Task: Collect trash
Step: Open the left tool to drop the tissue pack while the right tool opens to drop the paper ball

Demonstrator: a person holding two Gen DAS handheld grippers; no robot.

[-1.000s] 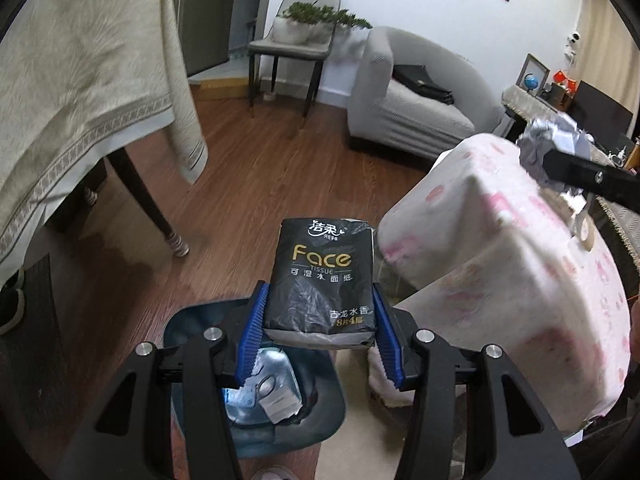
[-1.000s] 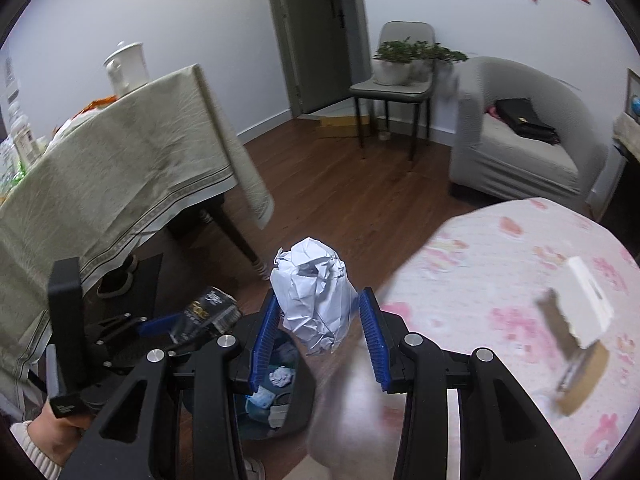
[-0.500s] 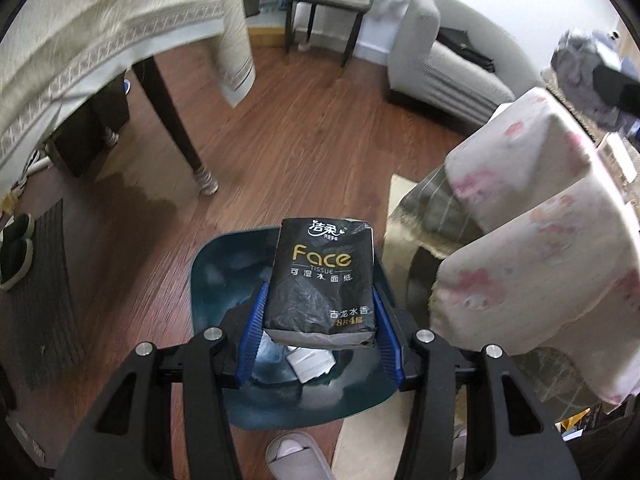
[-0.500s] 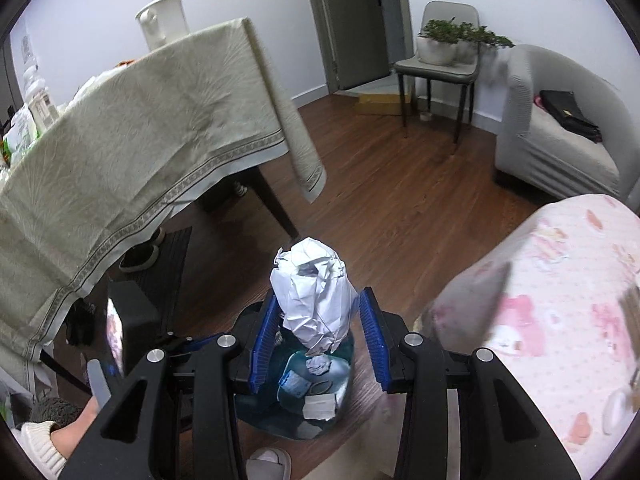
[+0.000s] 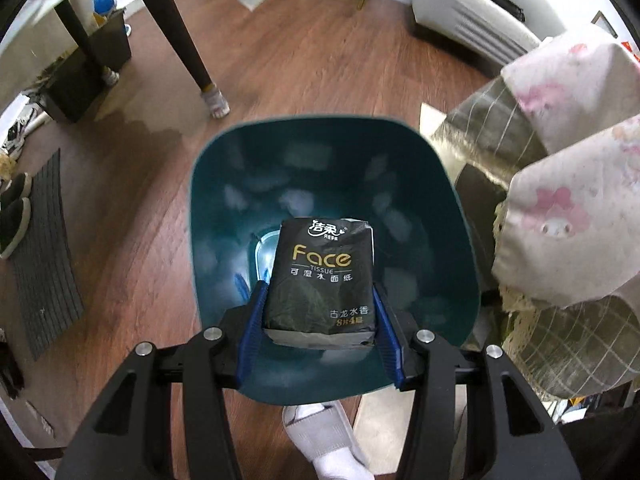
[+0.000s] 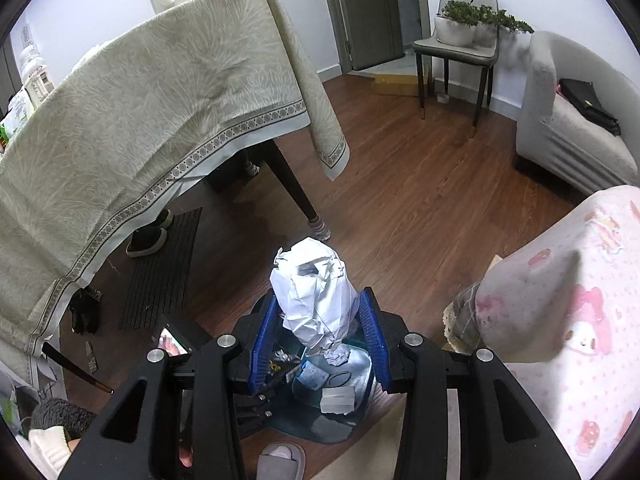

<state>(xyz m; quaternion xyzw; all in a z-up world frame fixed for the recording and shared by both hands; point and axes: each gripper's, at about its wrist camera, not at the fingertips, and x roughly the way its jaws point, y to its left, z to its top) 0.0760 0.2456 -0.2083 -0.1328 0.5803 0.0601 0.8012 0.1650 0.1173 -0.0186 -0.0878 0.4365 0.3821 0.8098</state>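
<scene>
Left wrist view, left gripper (image 5: 320, 320): we are gripping a black tissue pack (image 5: 322, 280) between the blue pads, jaws standing partly apart and pressing on both its sides.
Left wrist view, tissue pack: we are holding it right above the mouth of the teal bin (image 5: 224, 184), with the gripper pointing steeply down into it.
Left wrist view, bin contents: we are seeing a pale, clear-looking piece deep inside, mostly hidden behind the pack; what it is we cannot tell.
Left wrist view, surroundings: the bin is standing on the wooden floor (image 5: 280, 60), beside a table draped in a pink-printed cloth (image 5: 568, 184); a white slipper (image 5: 324, 436) is showing just below the bin's near rim.
Right wrist view, right gripper (image 6: 318, 332): we are clenching a crumpled white paper ball (image 6: 314, 296), the pads pressing on its lower part while its top is sticking out past the fingertips.
Right wrist view, paper ball: we are holding it above the bin (image 6: 304, 428), over its far edge.
Right wrist view, bin contents: we are seeing a small crumpled scrap (image 6: 340, 356), a white block-like piece (image 6: 338, 398) and clear plastic wrapping (image 6: 320, 376).
</scene>
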